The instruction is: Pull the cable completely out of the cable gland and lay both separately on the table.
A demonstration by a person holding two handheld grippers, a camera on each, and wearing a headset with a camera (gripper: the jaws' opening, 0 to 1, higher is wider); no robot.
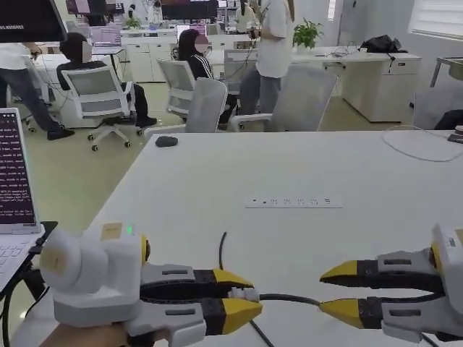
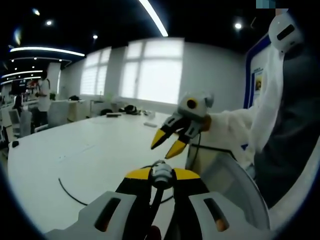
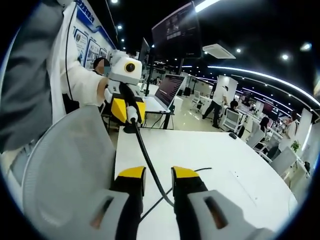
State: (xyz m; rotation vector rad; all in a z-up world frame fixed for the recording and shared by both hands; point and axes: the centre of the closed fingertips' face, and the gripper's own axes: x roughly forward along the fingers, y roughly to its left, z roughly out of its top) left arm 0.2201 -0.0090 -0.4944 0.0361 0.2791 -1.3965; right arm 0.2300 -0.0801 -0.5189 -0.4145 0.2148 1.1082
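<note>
My left gripper (image 1: 246, 295) is at the bottom left of the head view, shut on a small pale cable gland (image 1: 248, 294) held above the white table (image 1: 304, 173). A black cable (image 1: 289, 297) leaves the gland and runs right, in between the yellow fingers of my right gripper (image 1: 334, 290), which stands open around it. The cable's other stretch lies on the table. In the left gripper view the gland (image 2: 161, 172) sits between the tips and the right gripper (image 2: 167, 141) faces it. In the right gripper view the cable (image 3: 150, 165) passes between the open jaws to the gland (image 3: 131, 115) in the left gripper (image 3: 128, 109).
An open laptop (image 1: 14, 181) stands at the table's left edge. A socket strip (image 1: 293, 202) is set into the table's middle, a dark mouse (image 1: 166, 141) lies at the far edge, and a thin white cable (image 1: 419, 148) lies far right. Office chairs (image 1: 206, 105) and people stand beyond.
</note>
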